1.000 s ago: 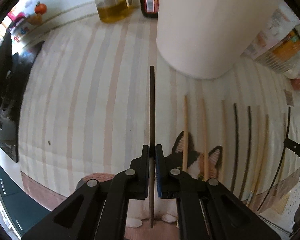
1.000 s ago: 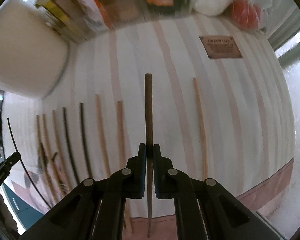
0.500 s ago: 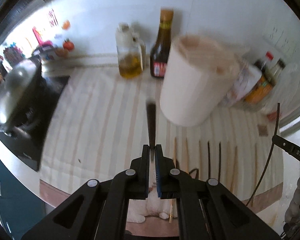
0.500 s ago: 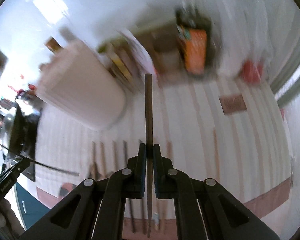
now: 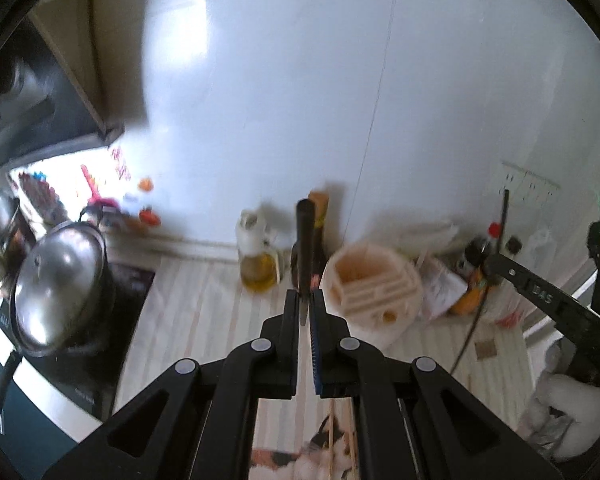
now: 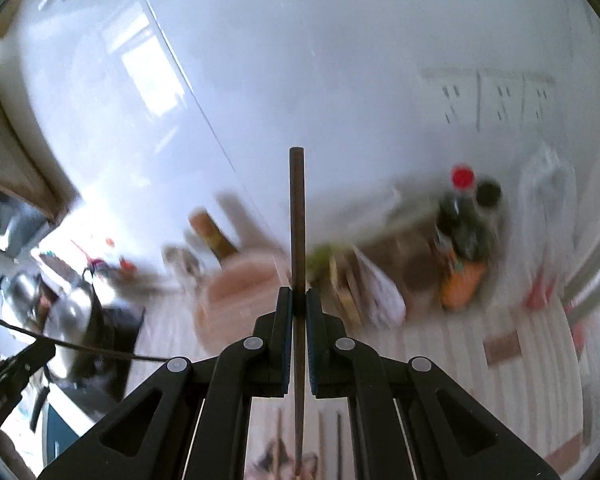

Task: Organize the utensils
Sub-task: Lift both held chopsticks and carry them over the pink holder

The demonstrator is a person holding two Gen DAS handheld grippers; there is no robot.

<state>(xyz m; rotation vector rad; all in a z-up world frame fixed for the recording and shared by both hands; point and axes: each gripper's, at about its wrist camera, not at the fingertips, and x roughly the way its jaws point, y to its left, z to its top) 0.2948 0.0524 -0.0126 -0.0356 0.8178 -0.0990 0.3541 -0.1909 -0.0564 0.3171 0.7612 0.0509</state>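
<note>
Left wrist view: left gripper [image 5: 305, 300] clenched on a dark chopstick [image 5: 305, 248], raised above the striped cloth [image 5: 204, 312], left of the holder [image 5: 374, 300].
Right wrist view: right gripper [image 6: 299, 300] clamps a brown chopstick [image 6: 297, 216] upright, above the blurred counter.

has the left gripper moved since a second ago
Yes. The left gripper, jaws shut on a dark chopstick, has risen and tilted up: the white utensil holder that loomed close overhead now sits lower, its open top visible.
</note>
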